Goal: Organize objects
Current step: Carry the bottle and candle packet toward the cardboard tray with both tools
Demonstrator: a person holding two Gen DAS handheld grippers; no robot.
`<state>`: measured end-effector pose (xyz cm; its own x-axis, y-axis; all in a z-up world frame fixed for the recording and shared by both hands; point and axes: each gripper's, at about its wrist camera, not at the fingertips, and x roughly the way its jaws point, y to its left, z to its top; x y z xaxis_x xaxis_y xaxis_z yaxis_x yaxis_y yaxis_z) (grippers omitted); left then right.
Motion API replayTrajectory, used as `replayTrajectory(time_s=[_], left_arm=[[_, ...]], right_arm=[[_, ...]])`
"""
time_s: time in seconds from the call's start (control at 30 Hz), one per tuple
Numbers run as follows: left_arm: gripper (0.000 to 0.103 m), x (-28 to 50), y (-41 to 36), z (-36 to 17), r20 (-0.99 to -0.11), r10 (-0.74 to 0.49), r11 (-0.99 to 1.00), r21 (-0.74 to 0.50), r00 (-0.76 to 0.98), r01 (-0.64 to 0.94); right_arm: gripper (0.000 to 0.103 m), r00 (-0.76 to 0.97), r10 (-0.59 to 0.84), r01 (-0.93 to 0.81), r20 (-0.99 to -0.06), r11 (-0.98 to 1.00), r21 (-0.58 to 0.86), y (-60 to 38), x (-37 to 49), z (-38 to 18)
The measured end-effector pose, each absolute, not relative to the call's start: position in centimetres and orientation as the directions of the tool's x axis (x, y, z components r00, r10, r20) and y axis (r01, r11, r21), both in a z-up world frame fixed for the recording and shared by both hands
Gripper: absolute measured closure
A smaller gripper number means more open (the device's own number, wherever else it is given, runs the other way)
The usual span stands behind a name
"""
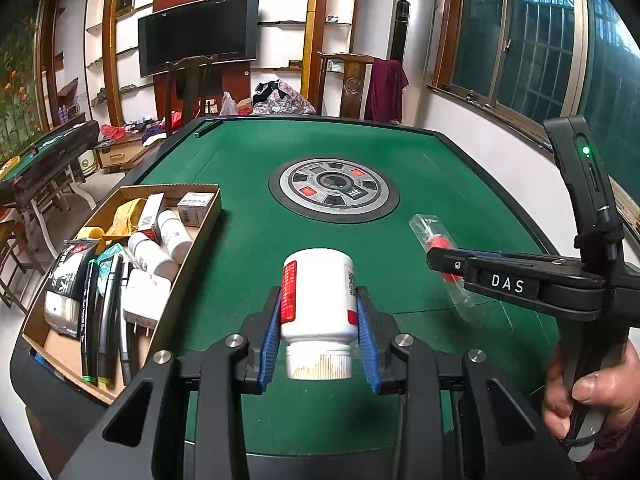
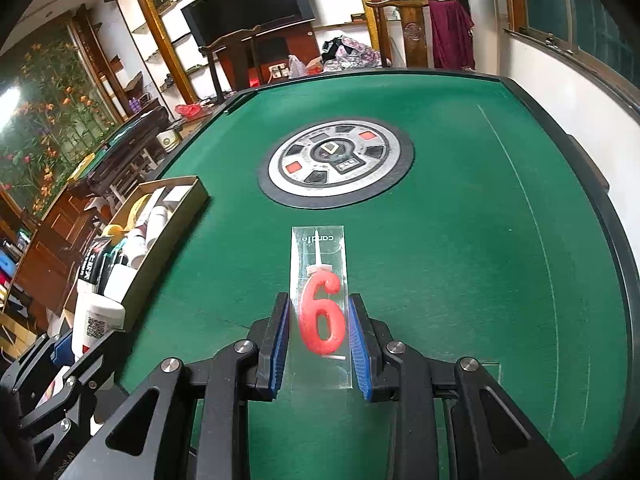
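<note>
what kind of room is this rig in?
Most likely a home living room used for mahjong: a green-felt automatic mahjong table with a round central control panel, a wall-mounted TV among built-in shelves, and a standing air conditioner by the barred window.

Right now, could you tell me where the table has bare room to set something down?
Bare green felt lies between the round centre panel and the table's right rim, and also beyond the panel. The cardboard box on the left is crowded with bottles and markers. The white bottle and candle pack sit in the jaws.
</note>
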<state>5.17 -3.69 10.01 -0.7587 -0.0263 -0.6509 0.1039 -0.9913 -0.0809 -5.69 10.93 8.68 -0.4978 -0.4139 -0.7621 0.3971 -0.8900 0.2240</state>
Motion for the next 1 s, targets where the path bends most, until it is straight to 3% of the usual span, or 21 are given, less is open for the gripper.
replayTrajectory(time_s=[1.0], left_arm=[[0.069,7.8,-10.9,9.9,-0.657,-0.072,-0.961,-0.155,-0.751,0.227]], right_arm=[[0.072,-0.414,-0.502,0.551,-0.759,-0.802,0.23,1.5,-3.8,9.7]])
